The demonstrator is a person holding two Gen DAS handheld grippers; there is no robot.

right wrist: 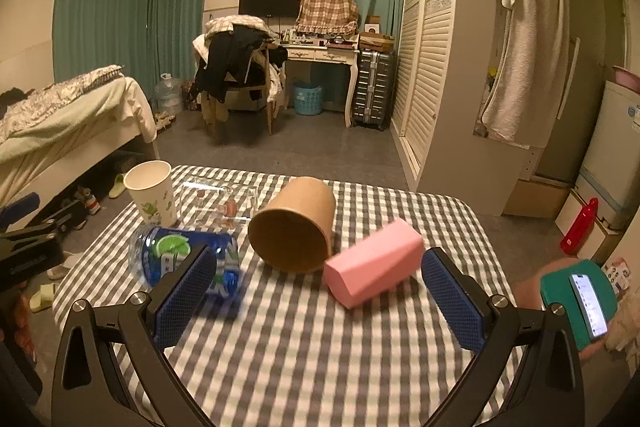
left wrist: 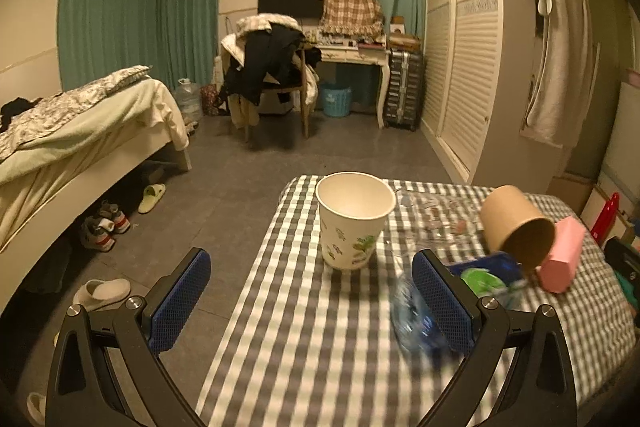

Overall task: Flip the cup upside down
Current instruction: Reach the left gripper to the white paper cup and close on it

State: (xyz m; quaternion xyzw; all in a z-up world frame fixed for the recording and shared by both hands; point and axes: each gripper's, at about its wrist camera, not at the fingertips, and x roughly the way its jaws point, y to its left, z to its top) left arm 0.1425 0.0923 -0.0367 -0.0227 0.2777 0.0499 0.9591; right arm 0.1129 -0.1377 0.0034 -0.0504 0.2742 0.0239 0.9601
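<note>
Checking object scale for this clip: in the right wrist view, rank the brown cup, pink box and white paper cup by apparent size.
1. brown cup, lying on its side
2. pink box, close behind; it sits nearer the camera, so this order is unsure
3. white paper cup, upright and farther off, clearly smallest

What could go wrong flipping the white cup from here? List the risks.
1. The white cup stands near the table's far left edge; a nudge from the open left gripper might push it off.
2. The blue bottle lies beside the left gripper's right finger and could get knocked.
</note>
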